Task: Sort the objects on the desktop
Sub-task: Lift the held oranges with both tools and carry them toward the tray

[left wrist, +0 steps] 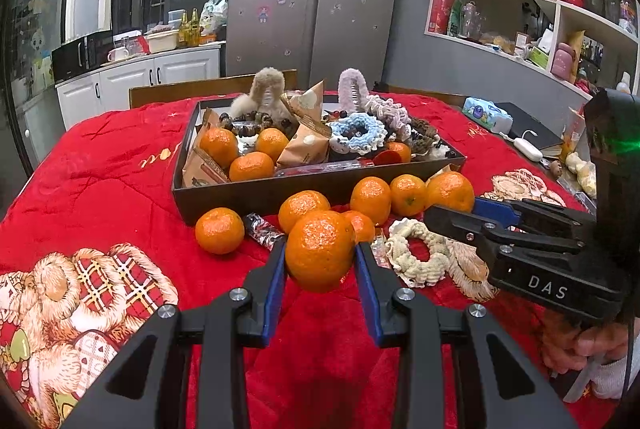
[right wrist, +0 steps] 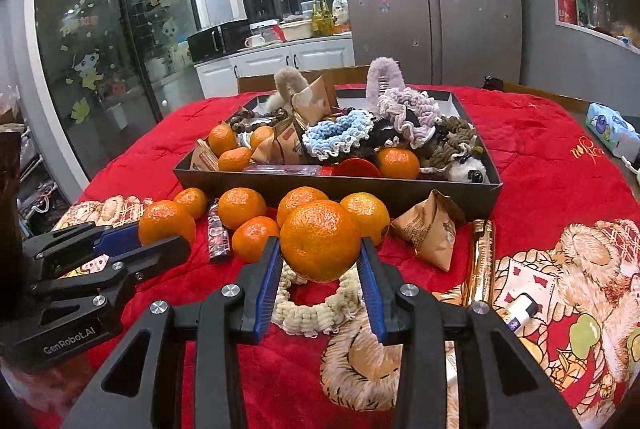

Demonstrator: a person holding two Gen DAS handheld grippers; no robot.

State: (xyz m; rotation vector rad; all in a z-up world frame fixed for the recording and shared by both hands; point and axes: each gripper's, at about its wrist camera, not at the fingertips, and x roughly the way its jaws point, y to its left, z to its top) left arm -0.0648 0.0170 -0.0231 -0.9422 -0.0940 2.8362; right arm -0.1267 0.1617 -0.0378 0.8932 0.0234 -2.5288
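My left gripper (left wrist: 320, 249) is shut on an orange (left wrist: 320, 257), held just above the red cloth. My right gripper (right wrist: 320, 243) is shut on another orange (right wrist: 320, 229), above a cream scrunchie (right wrist: 312, 313). Each gripper shows in the other's view: the right gripper (left wrist: 456, 209) with its orange (left wrist: 450, 189) at the right, the left gripper (right wrist: 160, 233) with its orange (right wrist: 166, 219) at the left. Behind them stands a dark tray (left wrist: 256, 195) holding oranges, scrunchies, snack packets and beads. Several loose oranges (left wrist: 219, 230) lie before the tray.
On the cloth lie a dark wrapped candy (right wrist: 218, 233), a brown snack packet (right wrist: 430, 233), a gold tube (right wrist: 482, 257) and a small white stick (right wrist: 520, 309). A tissue pack (left wrist: 486, 114) and a black book sit at the far right. Chair backs stand behind the table.
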